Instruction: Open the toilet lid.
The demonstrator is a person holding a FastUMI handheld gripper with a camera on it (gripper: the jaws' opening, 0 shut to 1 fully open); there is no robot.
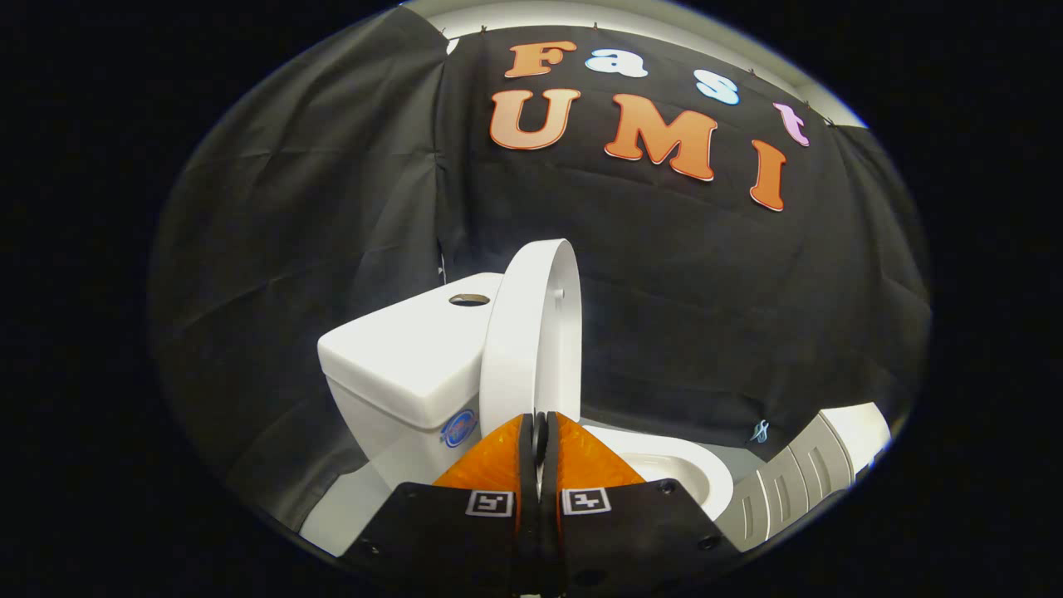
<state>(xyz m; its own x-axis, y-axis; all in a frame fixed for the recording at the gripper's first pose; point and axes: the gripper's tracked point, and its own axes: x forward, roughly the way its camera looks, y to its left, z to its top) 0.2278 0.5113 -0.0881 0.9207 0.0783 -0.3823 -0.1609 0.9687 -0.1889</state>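
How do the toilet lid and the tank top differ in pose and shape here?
The toilet lid stands raised, almost upright and seen nearly edge-on; the tank top lies flat. The lid is rounded; the tank top is blocky, with a flush button set in it. Both are white. The gripper has its fingers closed together just before the lid's lower edge.

Black cloth wall (pixel 706 274) draped in folds behind, pale ceiling strip (pixel 581 17) above, grey floor (pixel 739 453) below
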